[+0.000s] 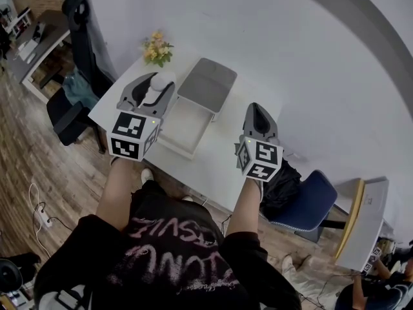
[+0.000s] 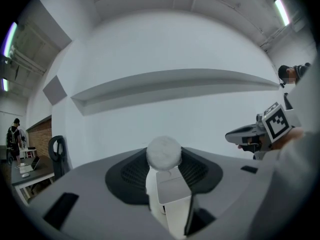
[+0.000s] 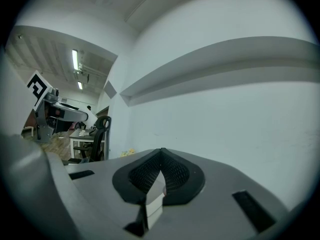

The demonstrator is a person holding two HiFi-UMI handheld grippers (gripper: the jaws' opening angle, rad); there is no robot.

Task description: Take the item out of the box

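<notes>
- Your left gripper (image 1: 155,86) is clamped on the white item (image 2: 163,152), its round top poking out between the jaws.
- The item hangs in the air just left of the open box (image 1: 185,126), so the lift-out looks done.
- Your right gripper (image 3: 161,153) has its jaws pressed together on nothing, right of the box.
- Next, I'd judge, you lower the item onto a bare part of the table (image 1: 222,166), keep it upright, then let go.
</notes>
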